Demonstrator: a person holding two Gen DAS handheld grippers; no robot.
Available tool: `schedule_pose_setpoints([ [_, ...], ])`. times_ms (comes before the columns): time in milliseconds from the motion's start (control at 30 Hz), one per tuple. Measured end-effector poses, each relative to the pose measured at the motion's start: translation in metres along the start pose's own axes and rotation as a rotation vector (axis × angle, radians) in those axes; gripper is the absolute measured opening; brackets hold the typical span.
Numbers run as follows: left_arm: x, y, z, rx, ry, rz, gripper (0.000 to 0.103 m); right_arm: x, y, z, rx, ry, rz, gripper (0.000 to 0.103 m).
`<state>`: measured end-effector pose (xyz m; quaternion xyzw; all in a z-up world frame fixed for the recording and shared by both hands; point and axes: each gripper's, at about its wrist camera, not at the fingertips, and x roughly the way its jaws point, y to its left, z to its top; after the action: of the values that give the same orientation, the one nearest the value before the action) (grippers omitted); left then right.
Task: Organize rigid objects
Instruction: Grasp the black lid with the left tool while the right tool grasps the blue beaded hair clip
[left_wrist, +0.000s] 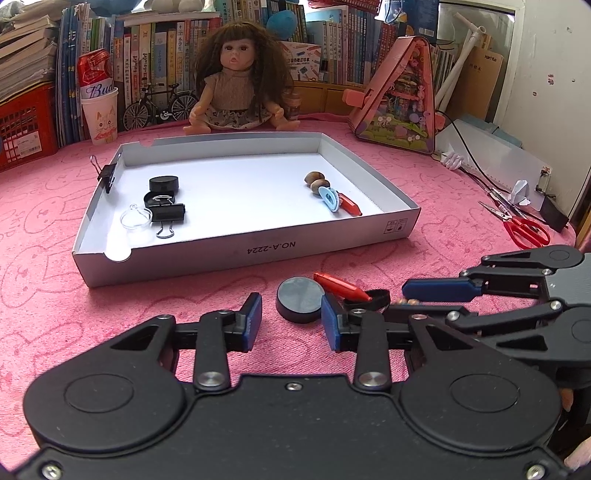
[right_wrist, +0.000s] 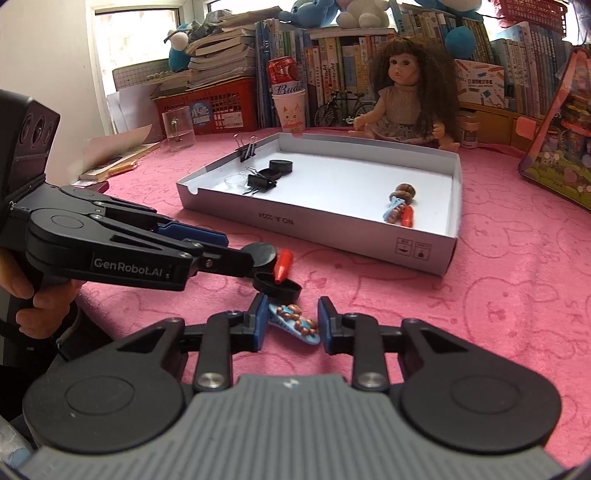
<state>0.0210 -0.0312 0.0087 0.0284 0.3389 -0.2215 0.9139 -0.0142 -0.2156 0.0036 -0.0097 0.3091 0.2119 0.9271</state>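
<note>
Starting nearest you, your right gripper (right_wrist: 291, 319) has its fingers set narrow around the bear hair clip (right_wrist: 295, 323). The clip lies flat on the pink worktop (right_wrist: 480, 314), its long axis running slantwise across the gap from far left to near right. The left-side finger touches one end and the other finger sits just beside the other end; you cannot tell whether it presses.

Your left gripper (left_wrist: 291, 314) has its fingers drawn close, with the black disc (left_wrist: 299, 295) lying flat at their tips. The disc's rim meets the finger on the right of that view, and a strip of cloth shows beside the other finger, so you cannot tell whether it is clamped.

Just past the disc, the red crayon piece (left_wrist: 341, 286) rests on an open black ring (left_wrist: 380, 295), its point aimed towards your right gripper.

Further on stands the white box (left_wrist: 240, 254). A black cap (left_wrist: 164, 183), binder clip (left_wrist: 168, 214) and clear dome (left_wrist: 136, 218) sit at its left, with brown nuts (left_wrist: 317, 181), a blue clip (left_wrist: 330, 197) and another red piece (left_wrist: 349, 205) at its right.
</note>
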Motion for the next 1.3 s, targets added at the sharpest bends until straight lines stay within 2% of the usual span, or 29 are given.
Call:
schedule_pose_setpoints([
  [400, 0.012, -0.012, -0.004, 0.042, -0.019, 0.039, 0.035, 0.000, -0.009, 0.000, -0.016, -0.030, -0.215, 0.034],
  [500, 0.013, -0.014, -0.005, 0.048, -0.025, 0.048, 0.035, 0.000, -0.014, -0.001, 0.018, -0.033, -0.219, 0.036],
  [567, 0.014, -0.015, -0.005, 0.051, -0.029, 0.054, 0.036, -0.001, -0.018, -0.001, 0.046, -0.049, -0.224, 0.044],
  [733, 0.015, -0.015, -0.006, 0.048, -0.040, 0.063, 0.036, -0.004, -0.024, -0.006, 0.118, -0.089, -0.251, 0.054],
  [900, 0.016, -0.018, -0.007, 0.041, -0.053, 0.073, 0.035, -0.004, -0.025, -0.015, 0.219, -0.132, -0.277, 0.055],
  [1000, 0.016, -0.018, -0.007, 0.040, -0.057, 0.076, 0.030, -0.002, -0.019, -0.019, 0.211, -0.151, -0.312, 0.055],
  [1100, 0.016, -0.018, -0.007, 0.035, -0.056, 0.079, 0.030, 0.002, -0.009, -0.020, 0.167, -0.151, -0.362, 0.052],
  [1133, 0.016, -0.018, -0.007, 0.033, -0.056, 0.079, 0.030, 0.003, -0.006, -0.020, 0.156, -0.150, -0.370, 0.041],
  [1200, 0.015, -0.018, -0.006, 0.027, -0.056, 0.080, 0.030, 0.004, -0.004, -0.019, 0.152, -0.148, -0.374, 0.035],
  [1300, 0.013, -0.016, -0.005, 0.022, -0.062, 0.084, 0.030, 0.003, -0.007, -0.016, 0.169, -0.144, -0.353, 0.035],
])
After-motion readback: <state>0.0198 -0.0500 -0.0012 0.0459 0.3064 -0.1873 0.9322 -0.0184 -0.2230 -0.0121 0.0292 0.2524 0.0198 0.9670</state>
